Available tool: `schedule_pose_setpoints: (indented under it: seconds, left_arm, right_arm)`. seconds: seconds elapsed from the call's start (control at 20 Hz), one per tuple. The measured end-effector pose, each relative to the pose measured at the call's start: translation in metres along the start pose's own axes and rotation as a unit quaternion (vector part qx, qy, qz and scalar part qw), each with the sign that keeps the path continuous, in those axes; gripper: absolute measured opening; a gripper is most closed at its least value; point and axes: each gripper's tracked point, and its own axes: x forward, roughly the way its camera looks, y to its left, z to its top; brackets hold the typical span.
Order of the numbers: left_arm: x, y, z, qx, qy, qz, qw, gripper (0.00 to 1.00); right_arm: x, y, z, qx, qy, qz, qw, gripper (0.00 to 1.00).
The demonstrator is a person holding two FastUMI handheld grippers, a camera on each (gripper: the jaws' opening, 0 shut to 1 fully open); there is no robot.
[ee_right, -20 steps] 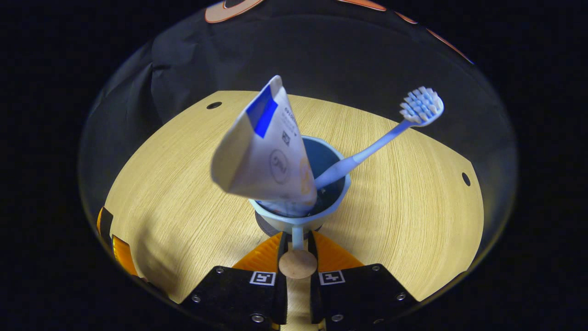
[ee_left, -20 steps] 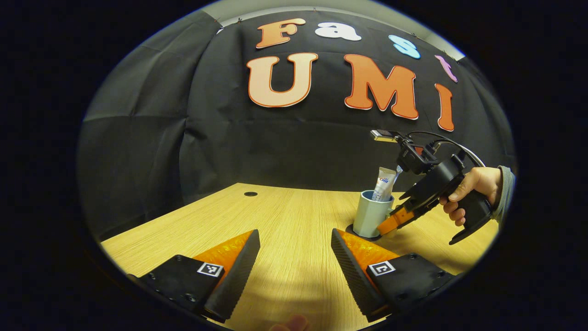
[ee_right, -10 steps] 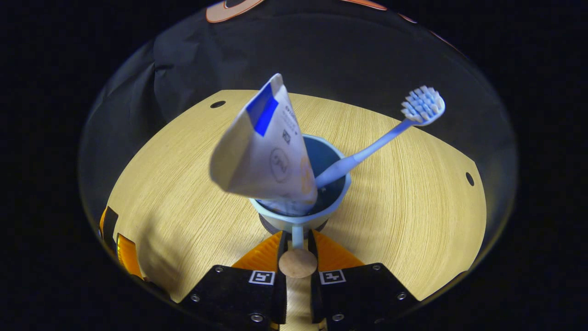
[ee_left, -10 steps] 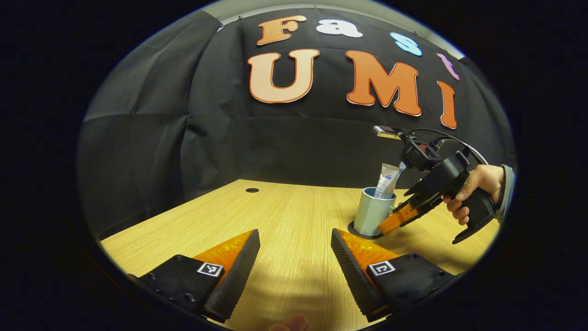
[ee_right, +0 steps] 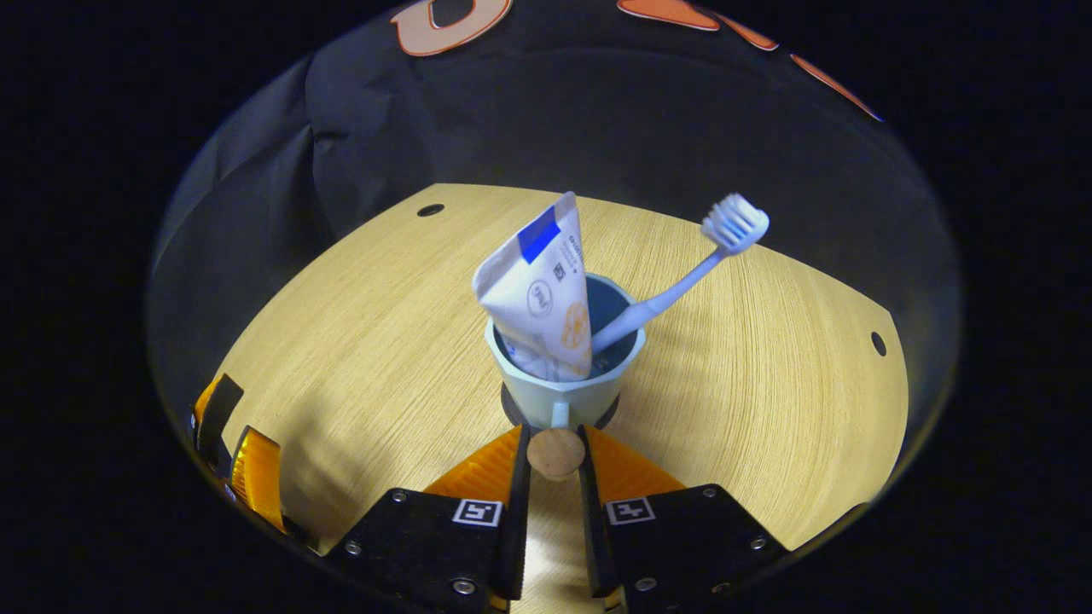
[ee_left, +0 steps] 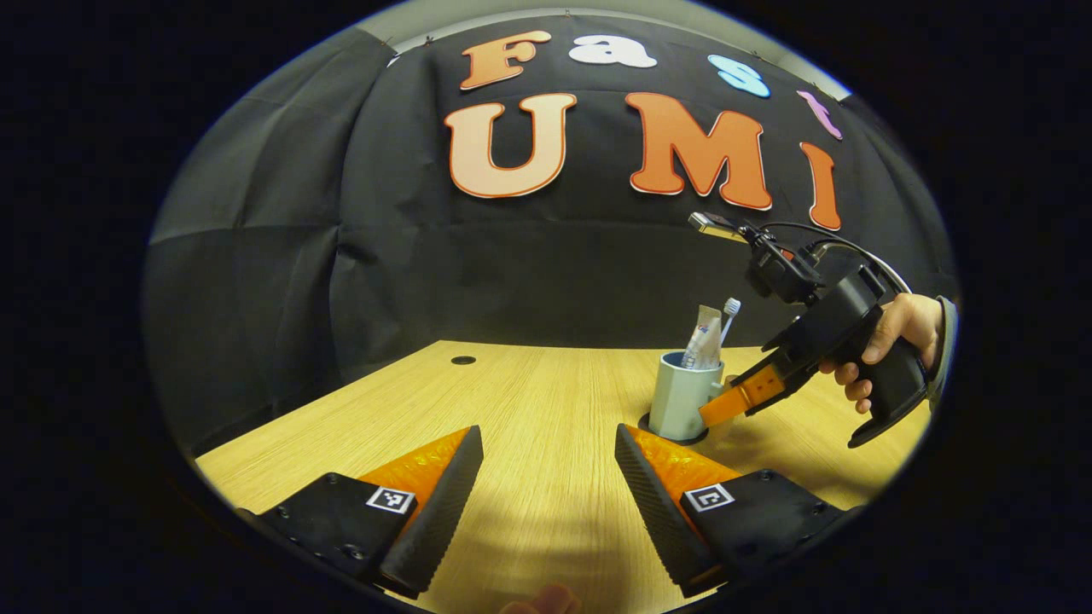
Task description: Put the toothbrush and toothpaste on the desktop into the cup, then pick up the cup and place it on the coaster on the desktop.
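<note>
A pale blue cup [ee_right: 563, 396] stands upright on a dark round coaster [ee_right: 510, 411] on the wooden desk [ee_right: 358, 367]. A white toothpaste tube [ee_right: 542, 294] and a light blue toothbrush [ee_right: 682, 277] lean inside it, brush head up. My right gripper [ee_right: 554, 433] is narrowly open just behind the cup, with the wooden knob [ee_right: 554, 453] of the cup's handle between its fingertips. In the left gripper view the cup [ee_left: 678, 396] sits on the coaster [ee_left: 646, 424], and the right gripper [ee_left: 715, 414], held by a hand [ee_left: 887, 337], reaches its side. My left gripper [ee_left: 547, 433] is wide open over bare desk.
Small round holes [ee_right: 431, 210] [ee_right: 878, 344] mark the desk's far corners. The black cloth wall [ee_left: 512, 273] closes off the back. The left gripper's fingers [ee_right: 247, 473] show at the lower left of the right gripper view. Bare desk surrounds the cup.
The right gripper has widened slightly and drawn back from the cup; the handle knob now sits at its fingertips instead of deep between them. The cup stays on the coaster.
</note>
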Motion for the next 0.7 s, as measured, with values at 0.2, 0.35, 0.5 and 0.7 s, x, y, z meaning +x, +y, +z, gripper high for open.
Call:
schedule_pose_setpoints:
  seconds: [0.2, 0.35, 0.5, 0.7]
  left_arm:
    - [0.000, -0.011, 0.010, 0.013, -0.007, -0.006, 1.000, 0.99]
    - [0.000, -0.019, 0.016, 0.019, -0.014, -0.008, 1.000, 0.99]
    - [0.002, -0.027, 0.022, 0.027, -0.018, -0.012, 0.999, 0.99]
    - [0.003, -0.038, 0.032, 0.036, -0.029, -0.015, 0.999, 0.99]
  right_arm:
    - [-0.012, -0.003, -0.002, 0.009, -0.033, 0.026, 0.999, 0.31]
    - [-0.029, -0.005, -0.005, 0.016, -0.057, 0.039, 0.997, 0.36]
    - [-0.044, -0.021, -0.004, 0.002, -0.092, 0.029, 0.995, 0.41]
    - [-0.068, -0.047, 0.003, 0.016, -0.144, 0.008, 0.989, 0.47]
